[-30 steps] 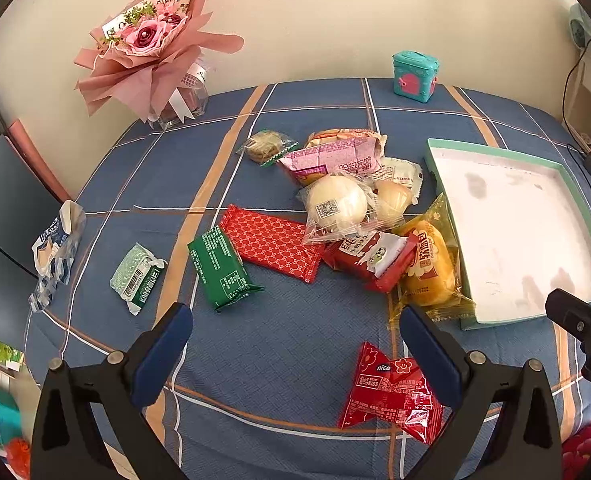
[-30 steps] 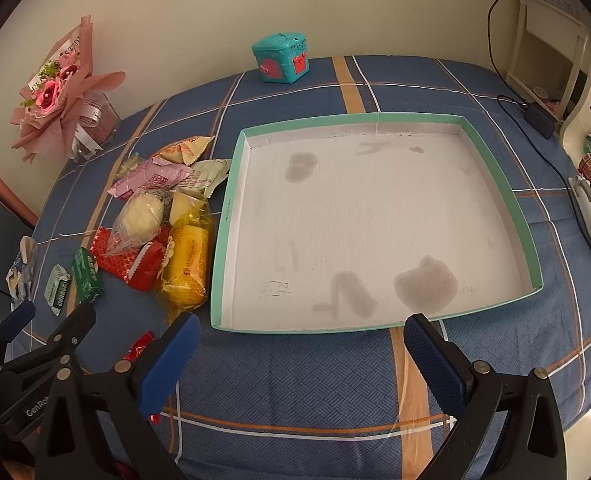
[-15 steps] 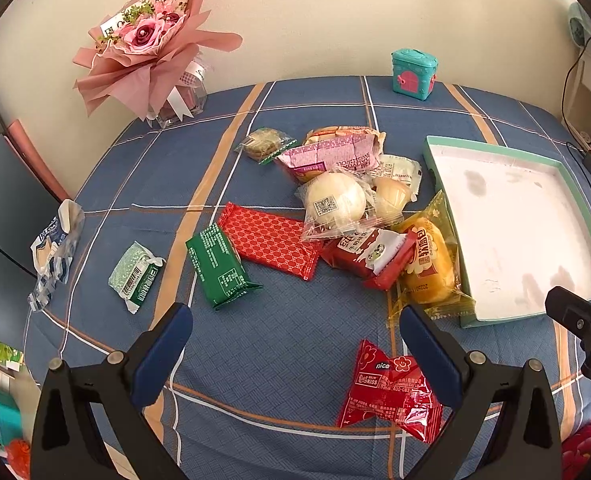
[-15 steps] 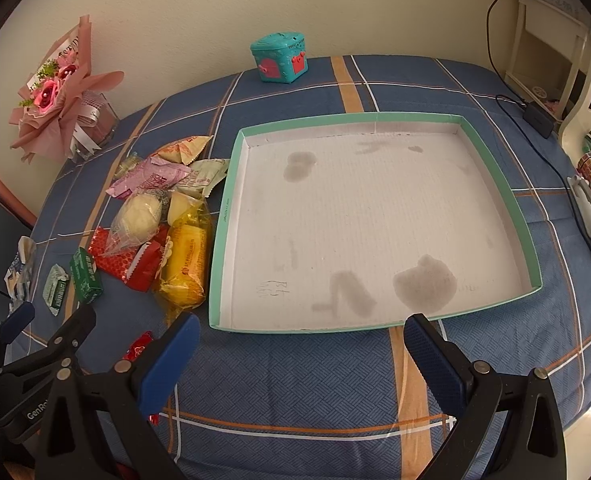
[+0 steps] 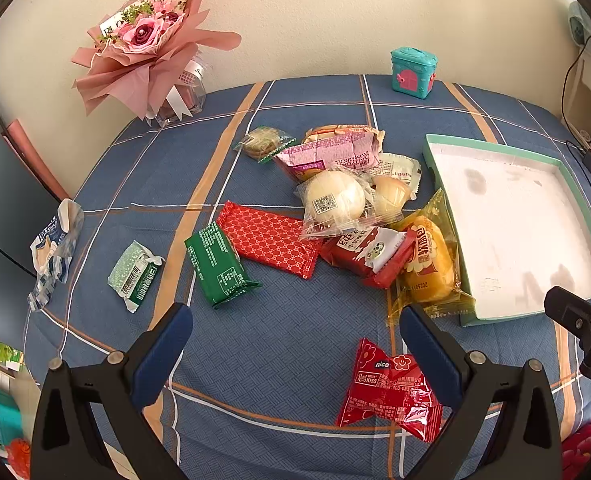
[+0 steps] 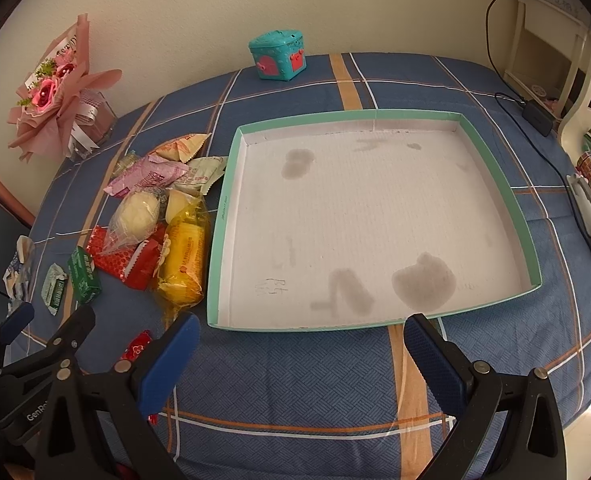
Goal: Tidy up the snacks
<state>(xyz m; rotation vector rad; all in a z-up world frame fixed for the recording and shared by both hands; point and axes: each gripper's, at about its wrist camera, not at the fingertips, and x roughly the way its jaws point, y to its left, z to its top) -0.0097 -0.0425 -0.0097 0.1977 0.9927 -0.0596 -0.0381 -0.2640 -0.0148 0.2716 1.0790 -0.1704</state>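
Crinkly snack packets (image 5: pixel 347 216) beside stained tray (image 6: pixel 495 172)

The left hand-held gripper (image 5: pixel 295 342) hangs with its jaws wide apart over the blue plaid surface (image 5: pixel 295 112), a red Kiss packet (image 5: pixel 389 394) just beside its right finger, the snack heap (image 5: pixel 347 204) beyond it, and the teal-rimmed tray (image 5: pixel 575 184) right of that heap.
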